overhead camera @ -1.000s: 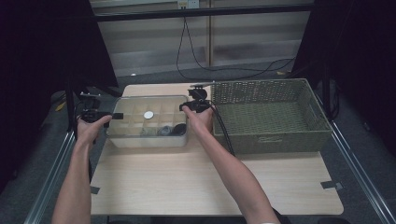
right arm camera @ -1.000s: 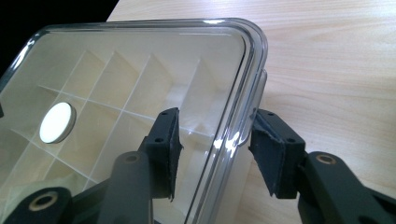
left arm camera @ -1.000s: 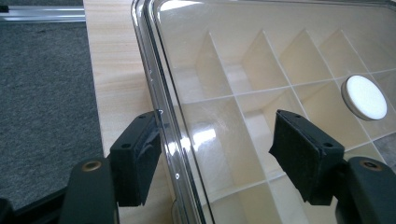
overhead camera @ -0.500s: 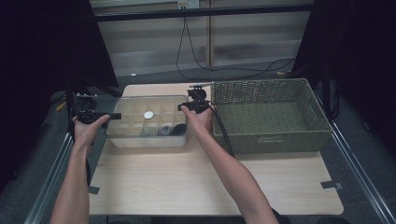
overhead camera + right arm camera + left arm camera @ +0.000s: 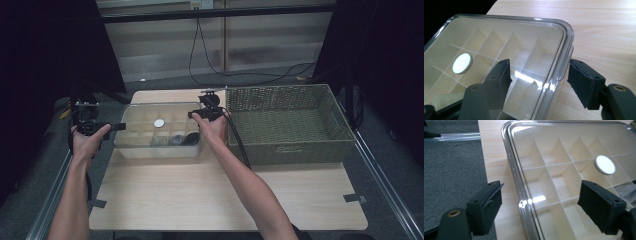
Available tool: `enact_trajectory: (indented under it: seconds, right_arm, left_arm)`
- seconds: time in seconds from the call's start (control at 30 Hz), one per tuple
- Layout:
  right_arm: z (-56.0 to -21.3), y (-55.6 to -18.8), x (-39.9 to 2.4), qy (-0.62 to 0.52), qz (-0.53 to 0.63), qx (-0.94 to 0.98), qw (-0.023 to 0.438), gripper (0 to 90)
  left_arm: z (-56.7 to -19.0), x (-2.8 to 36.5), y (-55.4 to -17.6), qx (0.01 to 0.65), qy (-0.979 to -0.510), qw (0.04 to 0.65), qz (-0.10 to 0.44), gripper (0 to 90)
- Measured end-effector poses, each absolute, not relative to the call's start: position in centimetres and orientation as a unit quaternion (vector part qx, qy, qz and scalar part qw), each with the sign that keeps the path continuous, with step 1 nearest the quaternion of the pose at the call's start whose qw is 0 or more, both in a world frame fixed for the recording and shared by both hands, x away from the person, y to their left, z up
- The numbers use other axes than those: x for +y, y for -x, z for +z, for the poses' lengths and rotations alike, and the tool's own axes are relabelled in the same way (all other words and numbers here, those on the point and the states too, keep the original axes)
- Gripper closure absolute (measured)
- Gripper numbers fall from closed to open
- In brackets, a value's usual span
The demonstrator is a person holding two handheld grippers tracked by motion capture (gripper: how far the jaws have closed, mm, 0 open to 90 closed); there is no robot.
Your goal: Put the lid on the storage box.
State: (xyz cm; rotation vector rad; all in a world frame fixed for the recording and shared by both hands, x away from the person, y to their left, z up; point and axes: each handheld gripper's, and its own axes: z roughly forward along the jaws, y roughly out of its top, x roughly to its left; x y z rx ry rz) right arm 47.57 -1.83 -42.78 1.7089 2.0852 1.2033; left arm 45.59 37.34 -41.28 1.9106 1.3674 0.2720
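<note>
Tools (image 5: 540,210) (image 5: 540,83) open, straddling box (image 5: 131,150) edges.

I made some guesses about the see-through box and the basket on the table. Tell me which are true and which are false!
1. The clear box has its lid on. True.
2. The woven basket is full of toys. False: nothing lies in it.
3. The left gripper is squeezing the box's edge. False: its jaws have just been opening and stand on either side of the rim without pressing it.
4. A white round knob sits on top of the lid. True.
5. The basket sits to the left of the box. False: in the high view it is on the right.
6. The right gripper has its jaws apart around the box's rim. True.
</note>
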Motion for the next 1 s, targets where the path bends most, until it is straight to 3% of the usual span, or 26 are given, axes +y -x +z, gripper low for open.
enact_trajectory:
  seconds: [0.47, 1.0]
  right_arm:
    - [-39.8, -46.3, -2.2, -0.541, 0.443, 0.708, 0.095, 38.1]
    - [-38.1, -44.2, -4.6, -0.481, 0.468, 0.735, 0.096, 40.1]
  left_arm:
    - [-39.3, 37.2, -43.4, 0.511, -0.757, 0.386, 0.131, 18.2]
    - [-39.7, 38.2, -39.8, 0.491, -0.773, 0.377, 0.14, 18.1]
